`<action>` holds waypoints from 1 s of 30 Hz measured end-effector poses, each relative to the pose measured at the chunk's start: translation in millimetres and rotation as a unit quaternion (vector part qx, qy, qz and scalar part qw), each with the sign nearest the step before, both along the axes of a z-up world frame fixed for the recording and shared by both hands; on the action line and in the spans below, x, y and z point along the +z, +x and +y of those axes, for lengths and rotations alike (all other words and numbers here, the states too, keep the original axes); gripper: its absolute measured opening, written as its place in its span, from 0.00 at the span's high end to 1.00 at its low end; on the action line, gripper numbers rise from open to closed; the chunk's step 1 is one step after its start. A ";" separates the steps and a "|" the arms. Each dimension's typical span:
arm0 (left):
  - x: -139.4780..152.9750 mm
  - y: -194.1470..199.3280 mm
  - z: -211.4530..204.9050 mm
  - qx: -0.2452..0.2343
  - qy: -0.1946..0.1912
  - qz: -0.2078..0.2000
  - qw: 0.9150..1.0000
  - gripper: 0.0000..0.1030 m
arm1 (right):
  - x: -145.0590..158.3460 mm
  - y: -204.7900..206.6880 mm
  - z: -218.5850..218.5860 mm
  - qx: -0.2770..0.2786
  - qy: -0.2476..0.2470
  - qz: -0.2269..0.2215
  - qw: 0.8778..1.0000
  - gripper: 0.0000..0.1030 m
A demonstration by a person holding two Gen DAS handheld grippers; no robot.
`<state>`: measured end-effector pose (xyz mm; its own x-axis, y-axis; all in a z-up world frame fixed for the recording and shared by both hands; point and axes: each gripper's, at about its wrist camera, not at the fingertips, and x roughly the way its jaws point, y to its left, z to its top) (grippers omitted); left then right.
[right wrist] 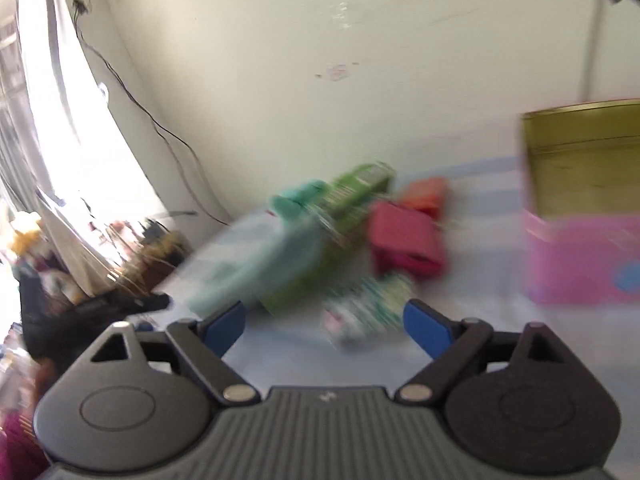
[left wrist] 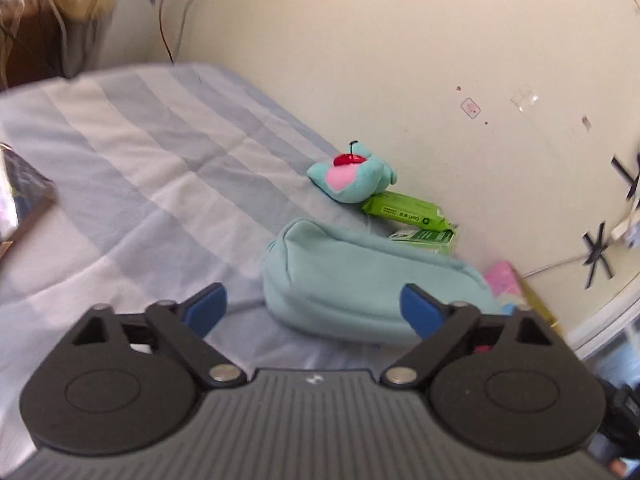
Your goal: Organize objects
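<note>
A: Objects lie heaped on the bed [left wrist: 132,148] along its wall edge, none sorted yet, I'd judge. Left claw [left wrist: 314,306] stands wide and empty, just short of the pale blue pouch [left wrist: 352,280].

B: And the right claw [right wrist: 325,324]?

A: Wide too, nothing between the pads, above a patterned bundle [right wrist: 366,306]. Beyond the pouch sit a teal plush [left wrist: 352,174] and green wipe packs [left wrist: 404,210]. A pink box [right wrist: 584,256] with a gold lining waits at the right, seemingly the container.

B: Anything unclear?

A: The right view is smeared: the red pouch [right wrist: 406,240] and the orange item behind it are hard to identify. The box is cut off.
</note>
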<state>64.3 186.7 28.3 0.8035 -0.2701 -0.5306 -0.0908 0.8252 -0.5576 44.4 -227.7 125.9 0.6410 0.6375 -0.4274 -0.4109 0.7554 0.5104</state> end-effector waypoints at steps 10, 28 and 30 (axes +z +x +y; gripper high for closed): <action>-25.0 36.4 -3.1 -0.027 -0.039 0.029 0.998 0.42 | -18.7 92.4 66.3 0.017 -0.005 0.083 0.996 0.53; 53.6 52.9 -294.0 -0.260 0.075 -0.101 0.957 0.43 | 28.2 -24.0 -148.7 -0.218 -0.030 -0.087 0.972 0.55; 48.0 66.0 -336.3 -0.283 0.089 -0.101 0.950 0.43 | 22.7 -25.6 -187.3 -0.262 -0.030 -0.081 0.961 0.55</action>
<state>130.2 -149.7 76.3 0.6463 -0.6093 -0.4594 0.4897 0.7929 -0.3627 18.7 -415.0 148.6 0.9286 0.1868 -0.3208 -0.0372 0.9066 0.4204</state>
